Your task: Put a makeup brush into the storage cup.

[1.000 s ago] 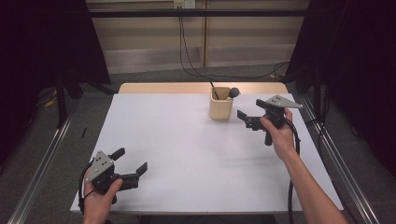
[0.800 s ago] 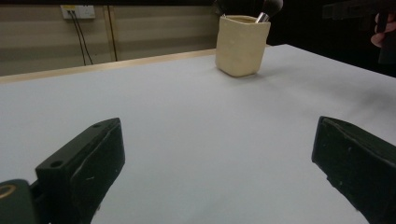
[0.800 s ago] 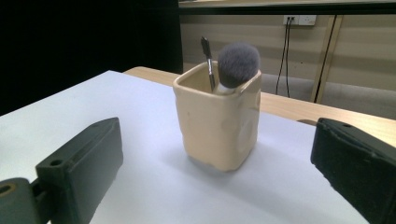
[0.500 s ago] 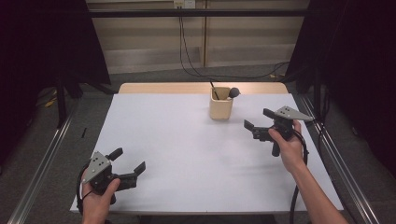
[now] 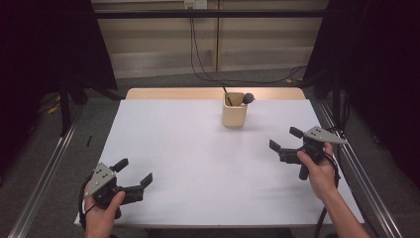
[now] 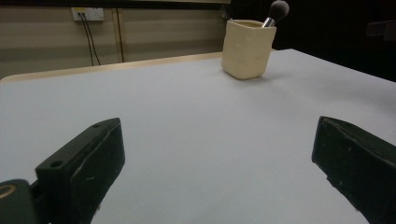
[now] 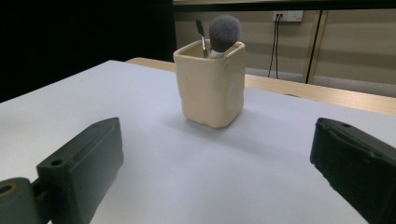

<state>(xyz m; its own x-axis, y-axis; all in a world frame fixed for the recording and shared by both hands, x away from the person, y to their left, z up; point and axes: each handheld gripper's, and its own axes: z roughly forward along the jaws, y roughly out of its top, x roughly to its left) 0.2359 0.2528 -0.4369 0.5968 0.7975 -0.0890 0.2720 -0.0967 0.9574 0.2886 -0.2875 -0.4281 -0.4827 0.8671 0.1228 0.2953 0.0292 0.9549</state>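
Both grippers are spread wide and hold nothing. Seen from the high view, the right gripper [image 5: 286, 140] hovers over the right side of the white table [image 5: 198, 148], held in a hand [image 5: 317, 168] that comes in from the near edge. Its jaws point left and slightly away, toward a cream square cup [image 5: 234, 113] that stands upright at the far side of the table, a little right of centre and well apart from the gripper. A makeup brush [image 5: 247, 98] with a dark fluffy head leans out of the cup's right side, and a thin dark stick [image 5: 226, 95] rises from its left side.

From the right gripper view, the cup [image 7: 210, 88] sits between and beyond the open jaws, with the brush [image 7: 223, 31] poking above its rim.

The left gripper [image 5: 133, 174] rests low at the near left corner, far from the cup.

Likely risk: the cup looks light and freestanding, so a jaw that reaches for the brush and catches the rim could tip it or push it toward the table's far edge. The brush's soft head may also slip from a pinch.
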